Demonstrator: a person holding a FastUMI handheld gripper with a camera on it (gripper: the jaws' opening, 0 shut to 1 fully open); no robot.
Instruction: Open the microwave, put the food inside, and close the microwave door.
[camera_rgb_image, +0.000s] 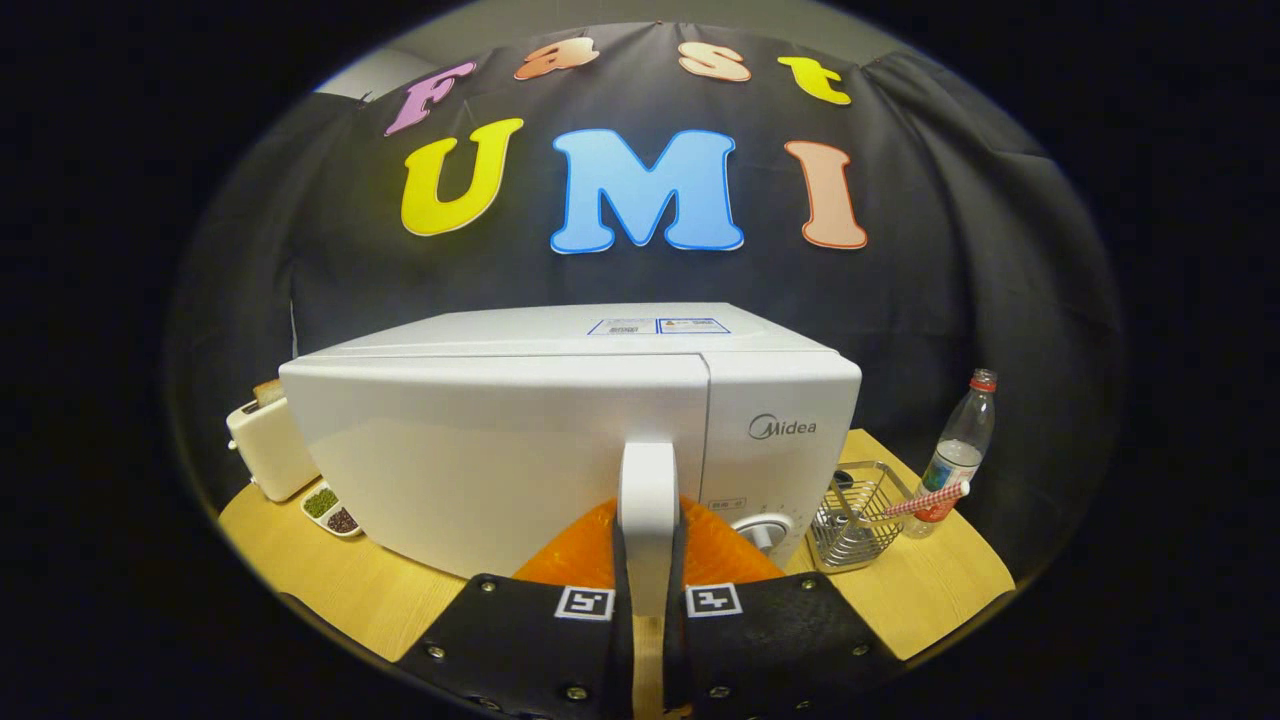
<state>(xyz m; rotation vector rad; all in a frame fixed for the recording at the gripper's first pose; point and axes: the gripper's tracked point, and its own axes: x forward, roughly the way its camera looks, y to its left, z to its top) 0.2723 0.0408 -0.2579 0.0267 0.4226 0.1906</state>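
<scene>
My claw (648, 585) is clenched on the microwave's handle (647, 500), one finger pressing it from each side, the upright white bar rising between them. The handle sits at the right end of the door (500, 455), which stands slightly ajar, its top edge swung a little off the body. The microwave (780, 400) stands in the middle of the tabletop (330, 585), its control panel and dial (762, 530) just right of the handle. Near the table's right edge are a wire basket (855, 525), a stick wrapped in checked cloth (925, 499) and a bottle (960, 450). Near the left edge stands a toaster (268, 445) with bread in it, and beside it a small two-part dish (331, 511) of seeds.
</scene>
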